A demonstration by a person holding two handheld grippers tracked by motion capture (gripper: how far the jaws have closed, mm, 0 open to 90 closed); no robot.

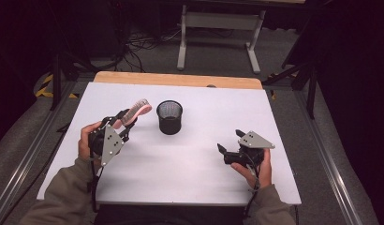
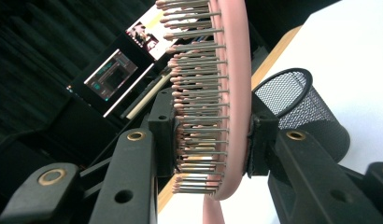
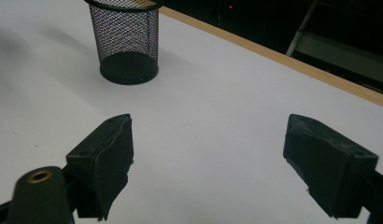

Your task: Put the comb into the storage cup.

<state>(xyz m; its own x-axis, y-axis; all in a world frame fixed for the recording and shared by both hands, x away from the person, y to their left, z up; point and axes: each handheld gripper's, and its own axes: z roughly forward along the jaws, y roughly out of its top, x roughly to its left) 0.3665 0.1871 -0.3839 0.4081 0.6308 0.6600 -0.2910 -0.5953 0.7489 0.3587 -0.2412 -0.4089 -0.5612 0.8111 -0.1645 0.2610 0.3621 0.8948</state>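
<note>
A pink hairbrush [image 1: 136, 110] with metal bristles is clamped by its head in my left gripper [image 1: 126, 118], raised above the table just left of the black mesh cup [image 1: 169, 117]. In the left gripper view the jaws press on both sides of the brush head [image 2: 227, 93], its bristles facing left, and the mesh cup [image 2: 301, 107] stands just behind. My right gripper [image 1: 230, 143] rests low over the table at the right, jaws wide apart with nothing between them. The right gripper view looks across the gripper [image 3: 208, 163] toward the cup [image 3: 126, 42].
The white table top [image 1: 190, 159] has a wooden strip [image 1: 178, 79] along its far edge. A metal frame [image 1: 218, 33] and cables stand on the floor beyond. A lit screen [image 2: 112, 74] shows in the dark behind the brush.
</note>
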